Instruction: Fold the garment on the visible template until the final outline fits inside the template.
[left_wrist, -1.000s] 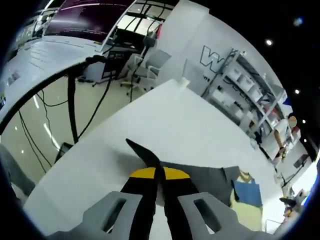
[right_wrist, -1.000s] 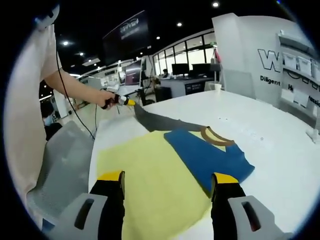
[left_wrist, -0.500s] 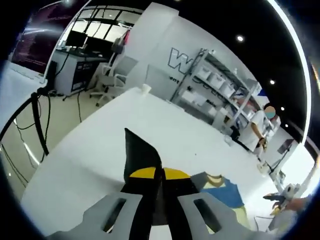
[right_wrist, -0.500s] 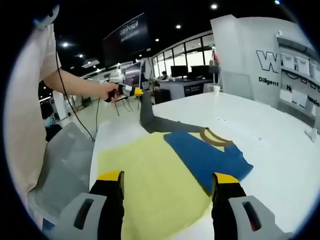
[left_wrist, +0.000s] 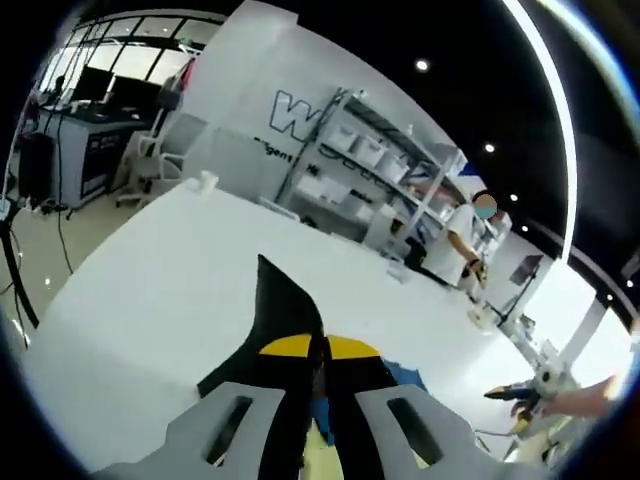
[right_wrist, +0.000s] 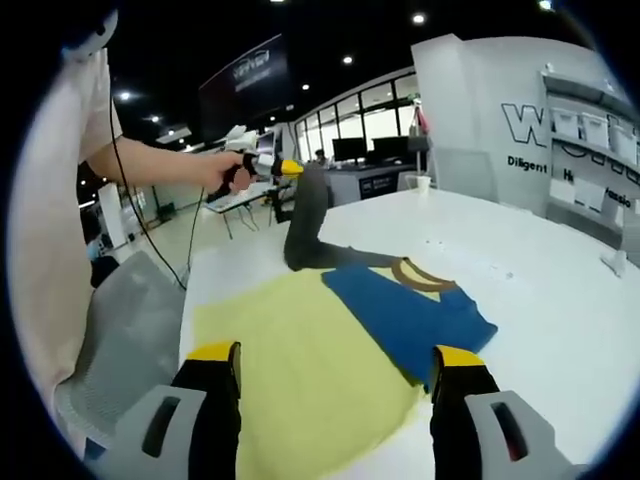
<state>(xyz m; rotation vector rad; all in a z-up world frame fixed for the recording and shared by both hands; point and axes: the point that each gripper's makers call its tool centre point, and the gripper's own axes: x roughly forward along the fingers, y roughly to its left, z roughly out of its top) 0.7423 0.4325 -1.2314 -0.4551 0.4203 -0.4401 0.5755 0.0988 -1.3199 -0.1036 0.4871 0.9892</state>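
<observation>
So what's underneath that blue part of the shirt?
The blue part lies on a yellow sheet spread over the white table. Whatever lies directly beneath the blue is covered. The grey sleeve is lifted by the left gripper.

My left gripper view rides high above the white table (left_wrist: 150, 280) and looks forward over my closed left tongs (left_wrist: 318, 352), which pinch a dark grey sleeve (left_wrist: 283, 305) right at the lens; beyond them it faces the far shelving (left_wrist: 400, 175) and wall. My right gripper view sits low and close over the near table edge, looking between my parted right tongs (right_wrist: 335, 365) across the yellow template (right_wrist: 300, 370) and the blue garment (right_wrist: 410, 310) toward distant desks and windows. It sees my left tongs (right_wrist: 285, 168) raised off to its left. Both views share the table, the sleeve, the garment and the lettered wall.
</observation>
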